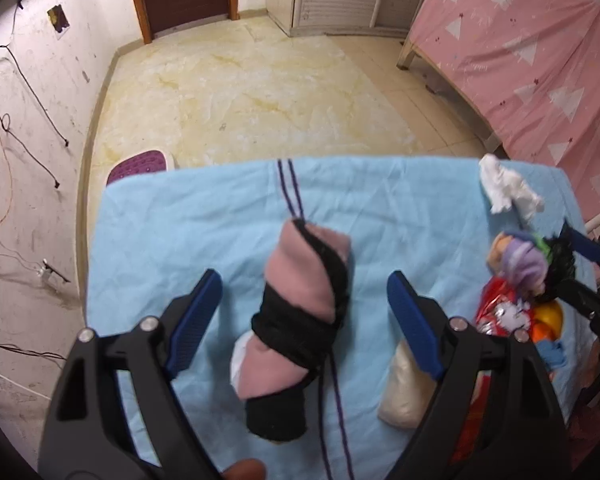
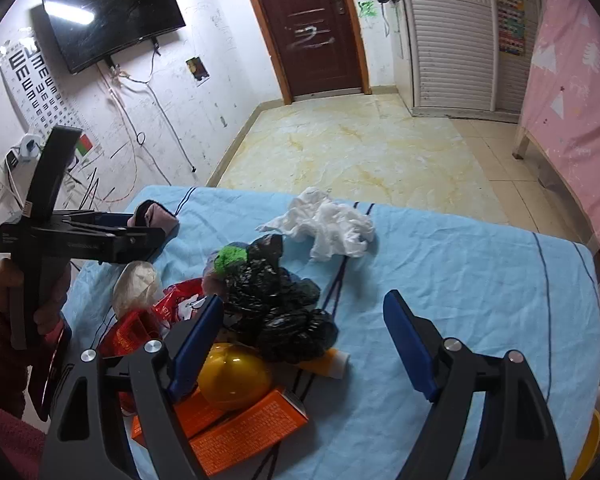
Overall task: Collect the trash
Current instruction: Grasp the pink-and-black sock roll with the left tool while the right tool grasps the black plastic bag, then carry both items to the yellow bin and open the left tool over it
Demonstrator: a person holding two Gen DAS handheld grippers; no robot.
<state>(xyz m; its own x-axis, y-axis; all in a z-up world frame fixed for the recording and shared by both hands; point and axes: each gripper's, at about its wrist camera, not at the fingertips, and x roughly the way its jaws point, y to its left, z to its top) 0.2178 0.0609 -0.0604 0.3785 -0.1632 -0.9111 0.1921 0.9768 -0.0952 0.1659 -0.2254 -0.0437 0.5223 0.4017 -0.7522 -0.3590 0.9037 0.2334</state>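
Observation:
A rolled pink-and-black cloth bundle lies on the blue-covered table between the fingers of my left gripper; the pads stand apart from it, open. My right gripper is open above a crumpled black plastic bag, its left finger beside a yellow ball. Crumpled white tissue lies farther back. A red wrapper, orange boxes and a pale filled bag lie in the heap. In the right wrist view a hand holds the left gripper at the table's left.
A bed under a pink sheet stands to the right of the table. A purple stool sits beyond the table's far left edge. Cables hang on the left wall. A yellow container shows past the table's right corner.

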